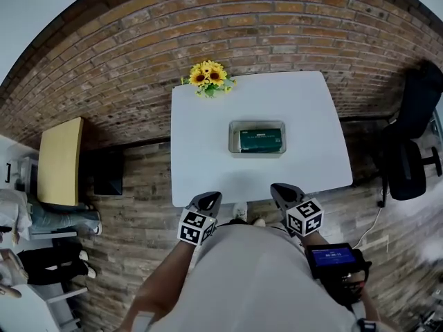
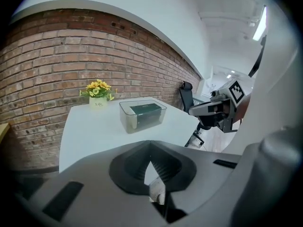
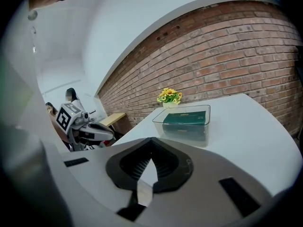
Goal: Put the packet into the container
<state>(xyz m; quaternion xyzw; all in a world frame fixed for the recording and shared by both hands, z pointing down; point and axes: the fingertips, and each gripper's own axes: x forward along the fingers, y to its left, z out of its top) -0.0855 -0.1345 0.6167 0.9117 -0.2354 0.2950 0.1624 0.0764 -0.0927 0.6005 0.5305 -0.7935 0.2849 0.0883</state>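
Observation:
A dark green packet (image 1: 261, 140) lies flat inside a clear rectangular container (image 1: 257, 151) near the middle of the white table (image 1: 208, 158). Both grippers hang off the table's near edge, close to the person's body and well short of the container. My left gripper (image 1: 212, 198) has its jaws closed tip to tip with nothing between them. My right gripper (image 1: 277, 189) looks the same, jaws together and empty. In the left gripper view the container (image 2: 127, 119) with the packet (image 2: 146, 109) stands ahead on the table. In the right gripper view the container (image 3: 203, 126) holds the packet (image 3: 185, 117).
A pot of sunflowers (image 1: 208, 77) stands at the table's far left corner against the brick wall. A black office chair (image 1: 408, 137) is to the right of the table, a yellow-topped bench (image 1: 61, 161) to the left. A small screen device (image 1: 336, 260) hangs at the person's waist.

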